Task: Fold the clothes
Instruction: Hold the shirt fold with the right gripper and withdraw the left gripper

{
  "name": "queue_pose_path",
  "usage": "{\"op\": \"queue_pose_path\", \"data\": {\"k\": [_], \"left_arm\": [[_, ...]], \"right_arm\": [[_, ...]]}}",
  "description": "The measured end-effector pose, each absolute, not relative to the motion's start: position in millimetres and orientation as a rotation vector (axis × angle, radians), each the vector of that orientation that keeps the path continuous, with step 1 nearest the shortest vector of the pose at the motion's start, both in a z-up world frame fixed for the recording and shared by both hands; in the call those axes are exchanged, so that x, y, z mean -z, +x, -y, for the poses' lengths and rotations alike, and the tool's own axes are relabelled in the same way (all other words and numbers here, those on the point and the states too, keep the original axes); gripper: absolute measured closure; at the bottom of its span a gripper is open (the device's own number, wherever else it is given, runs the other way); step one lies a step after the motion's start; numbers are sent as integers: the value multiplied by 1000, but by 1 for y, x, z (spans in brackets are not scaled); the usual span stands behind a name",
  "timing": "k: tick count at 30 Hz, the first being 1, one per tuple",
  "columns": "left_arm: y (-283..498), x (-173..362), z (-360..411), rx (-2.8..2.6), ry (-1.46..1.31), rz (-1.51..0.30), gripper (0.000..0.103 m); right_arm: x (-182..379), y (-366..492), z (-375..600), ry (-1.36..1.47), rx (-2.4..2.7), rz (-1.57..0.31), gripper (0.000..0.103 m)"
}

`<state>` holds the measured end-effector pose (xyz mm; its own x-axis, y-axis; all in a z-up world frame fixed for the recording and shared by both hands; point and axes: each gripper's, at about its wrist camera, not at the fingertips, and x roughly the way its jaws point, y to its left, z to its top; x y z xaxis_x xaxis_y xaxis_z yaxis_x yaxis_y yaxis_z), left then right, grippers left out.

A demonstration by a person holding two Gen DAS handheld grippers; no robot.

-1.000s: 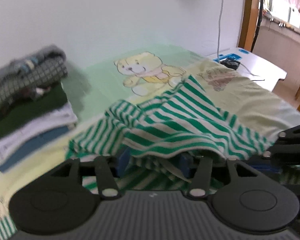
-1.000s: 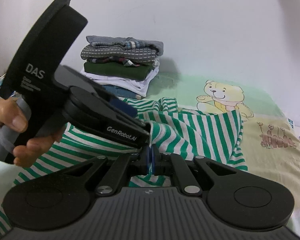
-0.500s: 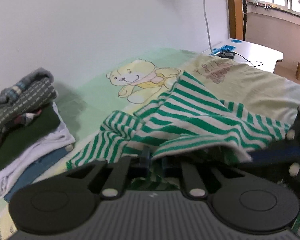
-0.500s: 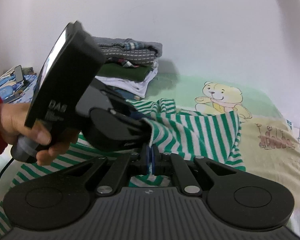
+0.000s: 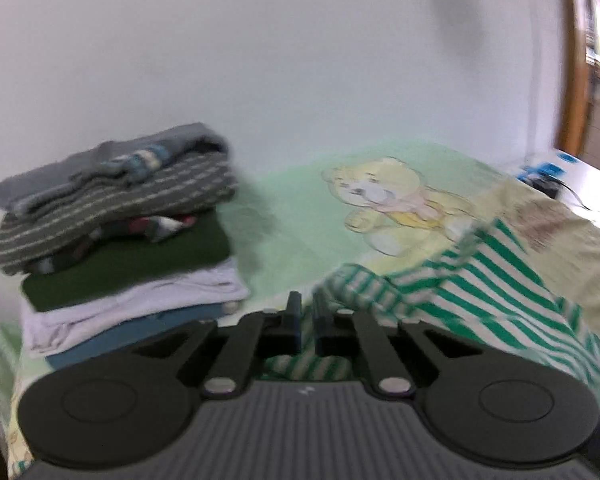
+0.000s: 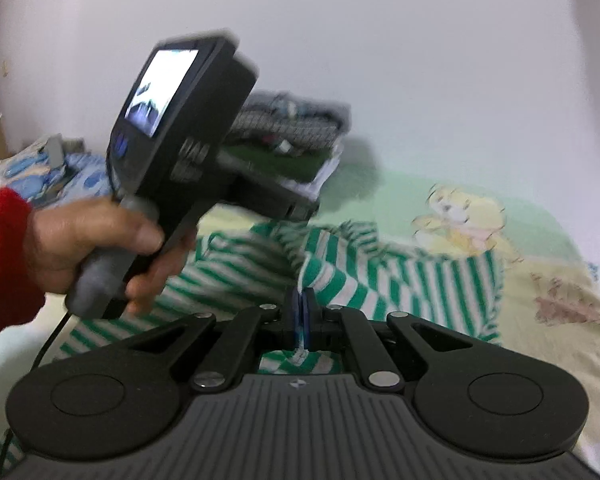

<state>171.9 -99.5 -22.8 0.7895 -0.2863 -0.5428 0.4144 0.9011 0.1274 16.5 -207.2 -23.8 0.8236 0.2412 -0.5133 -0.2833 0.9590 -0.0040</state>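
While the right gripper (image 6: pixel 302 312) has its jaws pressed together on a fold of the green-and-white striped cotton garment (image 6: pixel 396 280), the left gripper (image 5: pixel 307 320) shows its jaws a narrow gap apart; striped cloth lies under and just beside them, but the blur hides whether any sits in the gap. The striped garment lies crumpled on the bed with the pale green and yellow sheet (image 5: pixel 292 216), spreading from the near centre toward the right in the left wrist view (image 5: pixel 476 280), with its far corner standing up close to the printed yellow cartoon bear (image 5: pixel 384 200).

In the right wrist view the person's left hand (image 6: pixel 100 240), in a red sleeve (image 6: pixel 4 264), grips the grey handle of the left gripper's black body, which is held above the left part of the garment with its small lit screen (image 6: pixel 160 92) facing the camera. A stack of folded clothes (image 5: pixel 120 232), grey and striped knits over dark green, white and blue layers, sits on the far left of the bed against the white wall (image 5: pixel 300 60). A white side table (image 5: pixel 580 168) stands at the far right.
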Motion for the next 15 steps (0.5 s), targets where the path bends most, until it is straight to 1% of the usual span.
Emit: {"op": "queue_pose_path", "data": {"k": [2,4,6,7,8,9,10,11,12,14,15], "left_arm": [[176,18,91,295,182,-519,103],[181,13,78,244,92,-512,103],[185,20,74,244,91,-564,103],[187,24,72,244,90,-589,103],[185,26,70,263,87,-612,101],[183,28,68,282,84,-635,98],[180,31,67,301,81,-657,96],[178,33,65,320,78,-679,93],[175,33,64,322,80,-681,83],[168,34,63,338,61,-693,70],[163,34,63,353,40,-702,70]], "right_arm": [[26,18,202,-92,-290,-530,101],[28,19,197,-100,-302,-520,101],[29,18,195,-99,-307,-525,101],[31,18,195,-96,-307,-531,98],[32,18,197,-92,-324,-547,89],[31,17,203,-58,-369,-562,83],[30,16,209,-24,-415,-576,80],[30,15,215,11,-460,-591,80],[29,14,221,45,-502,-603,80],[19,20,239,74,-435,-545,80],[15,30,247,58,-390,-530,80]]}}
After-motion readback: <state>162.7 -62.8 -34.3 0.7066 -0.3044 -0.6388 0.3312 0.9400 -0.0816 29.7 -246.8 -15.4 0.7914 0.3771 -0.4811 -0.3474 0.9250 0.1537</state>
